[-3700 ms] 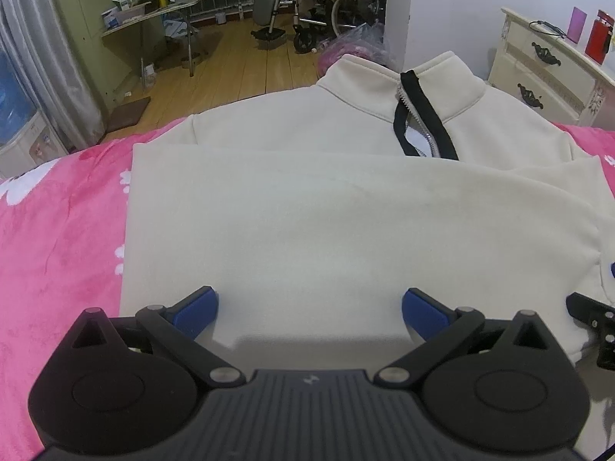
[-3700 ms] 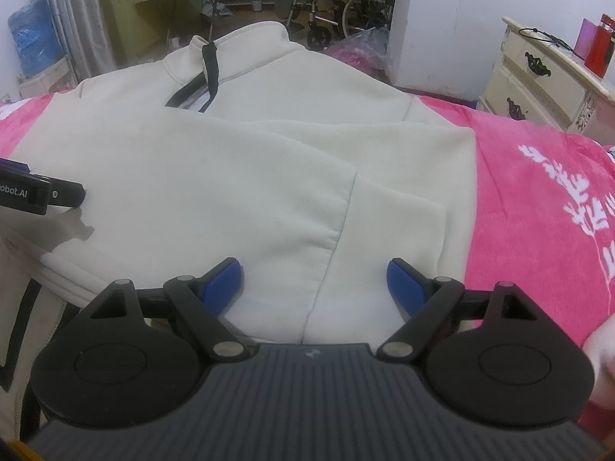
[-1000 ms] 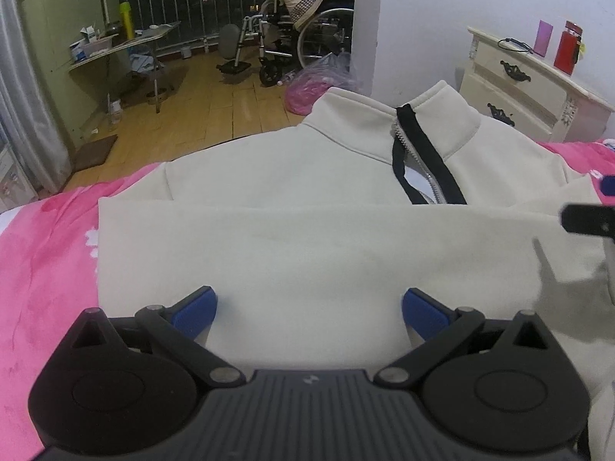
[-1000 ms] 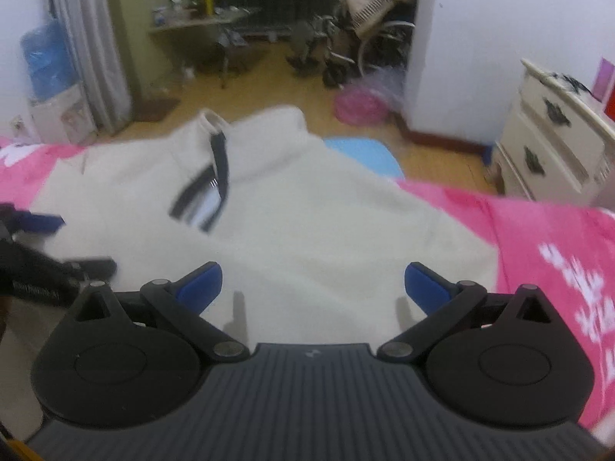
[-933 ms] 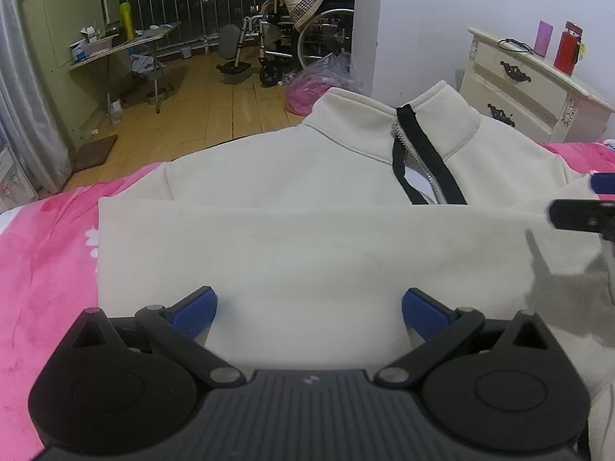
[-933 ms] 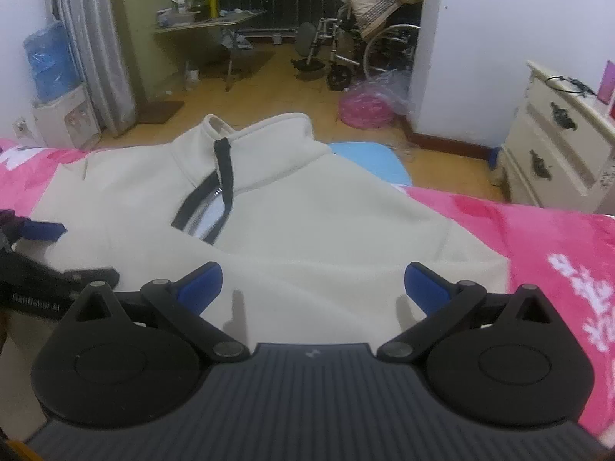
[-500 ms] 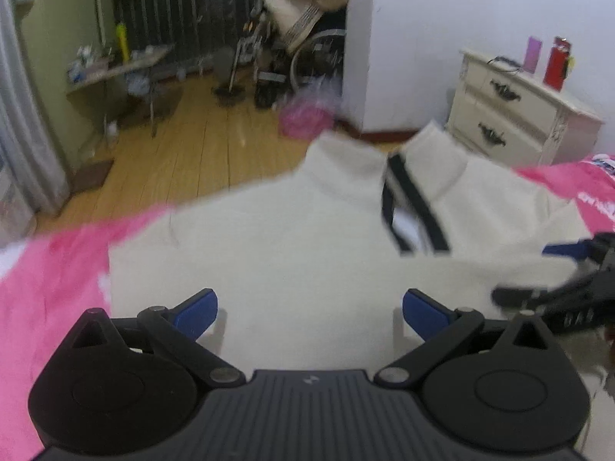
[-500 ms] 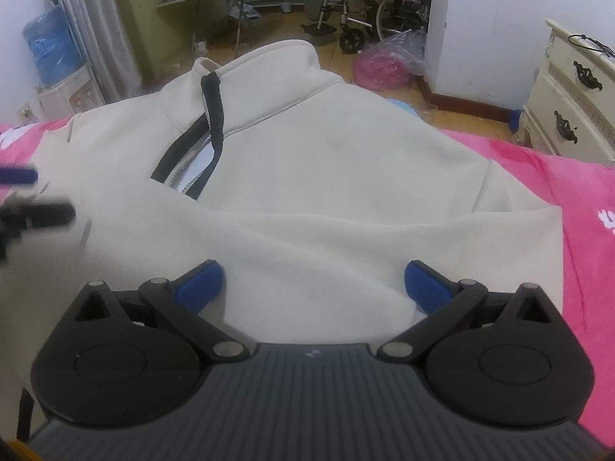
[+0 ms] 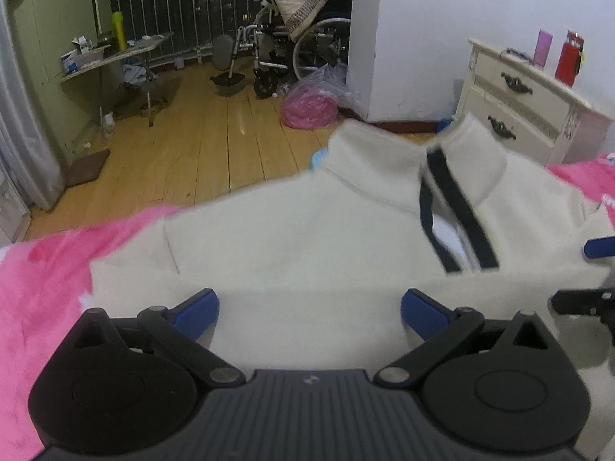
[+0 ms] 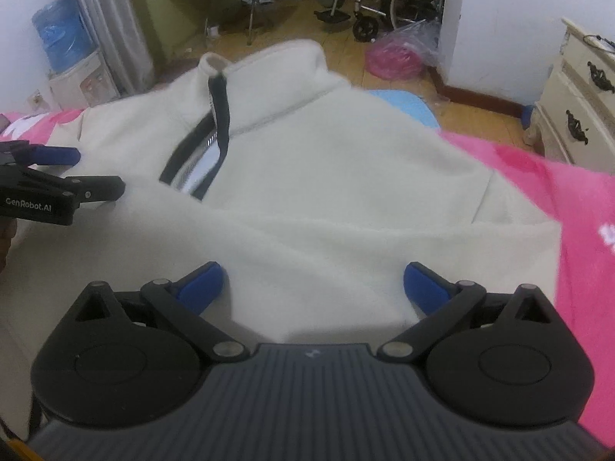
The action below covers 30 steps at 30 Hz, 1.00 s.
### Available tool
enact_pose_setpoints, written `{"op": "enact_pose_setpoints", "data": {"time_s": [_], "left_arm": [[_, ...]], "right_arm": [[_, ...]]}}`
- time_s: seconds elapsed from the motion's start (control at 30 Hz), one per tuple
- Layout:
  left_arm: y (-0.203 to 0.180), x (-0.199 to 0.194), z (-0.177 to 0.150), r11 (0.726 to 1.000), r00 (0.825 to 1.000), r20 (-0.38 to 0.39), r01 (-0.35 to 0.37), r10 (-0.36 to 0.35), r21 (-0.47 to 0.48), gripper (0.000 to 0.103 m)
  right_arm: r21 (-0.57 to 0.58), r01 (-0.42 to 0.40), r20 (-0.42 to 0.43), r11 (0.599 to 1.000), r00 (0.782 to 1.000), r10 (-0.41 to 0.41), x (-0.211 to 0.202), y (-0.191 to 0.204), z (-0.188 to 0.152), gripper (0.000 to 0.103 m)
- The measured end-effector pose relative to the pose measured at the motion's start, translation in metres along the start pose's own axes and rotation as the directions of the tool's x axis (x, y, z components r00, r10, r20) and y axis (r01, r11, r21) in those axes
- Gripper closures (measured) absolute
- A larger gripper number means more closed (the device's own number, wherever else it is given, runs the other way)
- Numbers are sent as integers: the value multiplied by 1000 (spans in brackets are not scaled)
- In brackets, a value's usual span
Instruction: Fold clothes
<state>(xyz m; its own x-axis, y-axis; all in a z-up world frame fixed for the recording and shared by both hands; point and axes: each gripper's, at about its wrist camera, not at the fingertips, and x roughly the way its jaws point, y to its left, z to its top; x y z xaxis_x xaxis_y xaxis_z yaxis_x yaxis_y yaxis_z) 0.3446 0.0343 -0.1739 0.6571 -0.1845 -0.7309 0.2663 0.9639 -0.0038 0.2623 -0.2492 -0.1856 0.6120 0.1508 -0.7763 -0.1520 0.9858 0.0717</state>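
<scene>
Since a few seconds ago you have carried both grippers forward over the cream fleece zip-collar pullover (image 9: 307, 238), which lies on the pink bed blanket (image 9: 42, 269) ahead of your fingers. Left gripper (image 9: 309, 311) and right gripper (image 10: 313, 286) both spread wide, holding nothing. No containers in use here.

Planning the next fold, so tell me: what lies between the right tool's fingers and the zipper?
Only cream fleece, a folded layer crossing below the zipper, in the right wrist view; the right tool is open.
</scene>
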Motion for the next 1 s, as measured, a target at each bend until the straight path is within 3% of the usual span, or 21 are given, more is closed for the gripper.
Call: {"op": "enact_pose_setpoints", "data": {"time_s": [0.07, 0.2, 0.33, 0.5, 0.63, 0.67, 0.77, 0.8, 0.83, 0.9, 1.0], "left_arm": [[5, -7, 13, 1000, 999, 51, 15, -15, -8, 0], [12, 5, 47, 996, 996, 61, 64, -60, -55, 0], [24, 28, 77, 974, 994, 69, 98, -85, -205, 9], [27, 68, 104, 936, 990, -18, 129, -142, -328, 29], [29, 95, 106, 926, 976, -123, 124, -178, -357, 42], [29, 98, 106, 922, 976, -134, 111, -171, -371, 50], [23, 99, 103, 920, 981, -138, 77, -140, -384, 56], [20, 100, 104, 922, 981, -141, 68, -130, -381, 67], [19, 101, 104, 924, 982, -145, 56, -119, -378, 69], [18, 100, 104, 927, 984, -150, 34, -97, -374, 80], [16, 91, 103, 931, 989, -124, 35, -85, -362, 87]], "right_arm": [[11, -29, 51, 1000, 998, 28, -10, -5, 15, 3], [78, -144, 111, 986, 985, 135, -13, -20, 55, 3], [227, -247, 148, 942, 965, 217, 7, -40, 94, 5], [450, -340, 162, 826, 940, 299, 56, -59, 130, 23], [497, -310, 101, 811, 948, 301, 89, -53, 140, 34], [503, -298, 85, 811, 951, 297, 95, -52, 141, 37], [506, -264, 47, 821, 959, 280, 107, -48, 138, 46], [505, -258, 38, 824, 960, 277, 108, -48, 137, 51], [503, -251, 30, 827, 961, 274, 110, -48, 136, 56], [509, -255, 23, 822, 959, 283, 111, -48, 134, 76], [504, -282, 54, 816, 954, 296, 101, -51, 130, 87]]}}
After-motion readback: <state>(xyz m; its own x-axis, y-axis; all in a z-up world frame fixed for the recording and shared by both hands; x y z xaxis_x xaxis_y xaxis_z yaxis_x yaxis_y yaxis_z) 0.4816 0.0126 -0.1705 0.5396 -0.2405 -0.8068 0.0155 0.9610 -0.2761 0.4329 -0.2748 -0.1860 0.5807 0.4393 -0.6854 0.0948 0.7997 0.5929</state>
